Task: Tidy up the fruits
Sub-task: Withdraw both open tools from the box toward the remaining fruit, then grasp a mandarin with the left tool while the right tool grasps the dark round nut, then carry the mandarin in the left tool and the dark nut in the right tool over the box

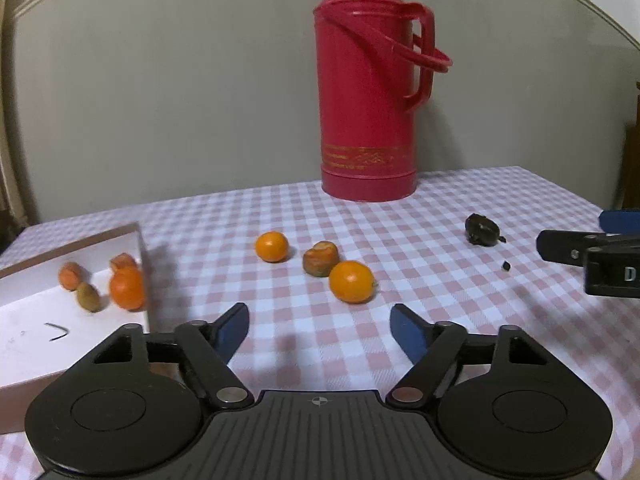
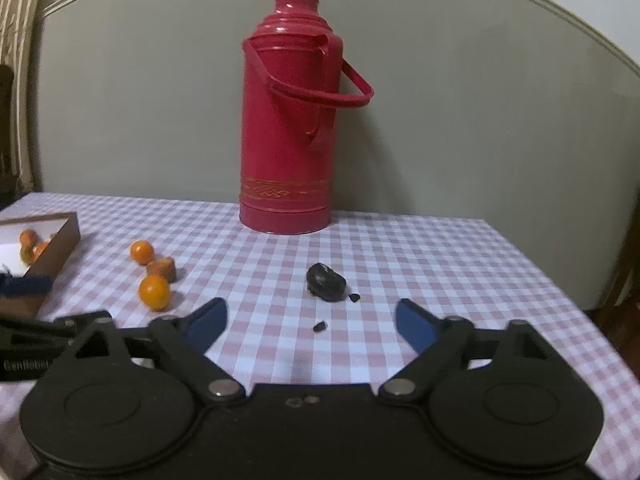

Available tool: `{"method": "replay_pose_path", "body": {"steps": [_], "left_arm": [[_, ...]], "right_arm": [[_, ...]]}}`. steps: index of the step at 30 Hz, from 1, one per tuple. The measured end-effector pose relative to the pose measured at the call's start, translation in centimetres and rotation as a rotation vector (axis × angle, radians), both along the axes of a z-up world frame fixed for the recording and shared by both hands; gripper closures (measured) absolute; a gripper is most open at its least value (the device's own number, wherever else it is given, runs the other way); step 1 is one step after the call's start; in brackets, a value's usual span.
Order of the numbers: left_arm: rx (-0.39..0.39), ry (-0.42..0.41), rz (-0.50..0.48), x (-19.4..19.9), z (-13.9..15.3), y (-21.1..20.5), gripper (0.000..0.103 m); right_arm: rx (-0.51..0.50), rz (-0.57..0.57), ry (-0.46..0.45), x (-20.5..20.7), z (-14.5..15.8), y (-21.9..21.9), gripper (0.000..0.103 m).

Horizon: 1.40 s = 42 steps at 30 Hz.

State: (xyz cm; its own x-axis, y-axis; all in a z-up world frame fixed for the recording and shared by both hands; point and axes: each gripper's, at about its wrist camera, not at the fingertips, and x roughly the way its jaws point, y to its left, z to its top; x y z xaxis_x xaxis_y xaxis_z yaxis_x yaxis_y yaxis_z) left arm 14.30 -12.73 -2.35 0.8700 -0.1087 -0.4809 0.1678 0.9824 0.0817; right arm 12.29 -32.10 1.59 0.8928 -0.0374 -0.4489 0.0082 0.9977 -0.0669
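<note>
Three fruits lie loose on the checked tablecloth: a near orange (image 1: 351, 282), a brownish spoiled fruit (image 1: 320, 258) and a far orange (image 1: 272, 246). They also show in the right wrist view, near orange (image 2: 154, 291) first. A white box (image 1: 24, 320) at the left holds an orange (image 1: 126, 287), a kiwi (image 1: 88, 297) and two orange pieces. My left gripper (image 1: 319, 328) is open and empty, just short of the near orange. My right gripper (image 2: 311, 322) is open and empty, in front of a dark, blackened fruit (image 2: 325, 281).
A tall red thermos (image 1: 368, 92) stands at the back of the table against the grey wall. Small dark crumbs (image 2: 320, 325) lie near the blackened fruit. The table's right edge (image 2: 560, 288) drops off to the right. The right gripper's body (image 1: 592, 256) shows at the left wrist view's right edge.
</note>
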Motion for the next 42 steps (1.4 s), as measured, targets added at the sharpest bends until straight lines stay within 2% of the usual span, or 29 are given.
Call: {"method": "replay_pose_path", "body": {"steps": [4,6,8,12,14,21,27,28,30,37,42], "left_arm": [[0.005,0.008,-0.005,2.4,0.0,-1.3,0.031],[0.012,0.023,-0.013,3.3,-0.2,-1.8,0.036],[0.018,0.059,-0.024,4.4,-0.7,-2.5,0.049],[0.029,0.107,-0.028,5.8,-2.0,-3.2,0.055],[0.006,0.111,-0.022,6.2,-2.1,-2.9,0.063],[0.001,0.122,0.007,8.3,-2.4,-2.4,0.066],[0.002,0.121,0.002,8.6,-2.4,-2.4,0.067],[0.002,0.121,0.002,8.6,-2.4,-2.4,0.067],[-0.003,0.122,-0.001,8.6,-2.3,-2.3,0.067],[-0.003,0.098,-0.002,8.0,-2.2,-2.3,0.067],[0.008,0.068,-0.02,6.3,-1.8,-2.3,0.067]], "right_arm": [[0.015,-0.006,0.026,2.0,-0.7,-0.3,0.029],[0.002,-0.005,0.04,2.8,-1.0,-0.2,0.033],[-0.013,-0.016,0.054,3.5,-1.4,-0.2,0.035],[0.002,-0.037,0.07,4.7,-1.8,-0.7,0.036],[0.01,-0.037,0.072,5.3,-1.9,-0.8,0.036],[0.023,-0.023,0.107,8.9,-2.9,-0.4,0.038],[0.031,-0.069,0.143,12.1,-3.7,-1.1,0.041],[0.032,-0.075,0.159,12.6,-3.9,-1.2,0.045],[0.028,-0.082,0.192,13.5,-4.4,-1.4,0.072],[0.012,-0.077,0.196,12.7,-4.3,-1.9,0.073],[0.007,-0.083,0.175,10.6,-3.0,-2.3,0.073]]}}
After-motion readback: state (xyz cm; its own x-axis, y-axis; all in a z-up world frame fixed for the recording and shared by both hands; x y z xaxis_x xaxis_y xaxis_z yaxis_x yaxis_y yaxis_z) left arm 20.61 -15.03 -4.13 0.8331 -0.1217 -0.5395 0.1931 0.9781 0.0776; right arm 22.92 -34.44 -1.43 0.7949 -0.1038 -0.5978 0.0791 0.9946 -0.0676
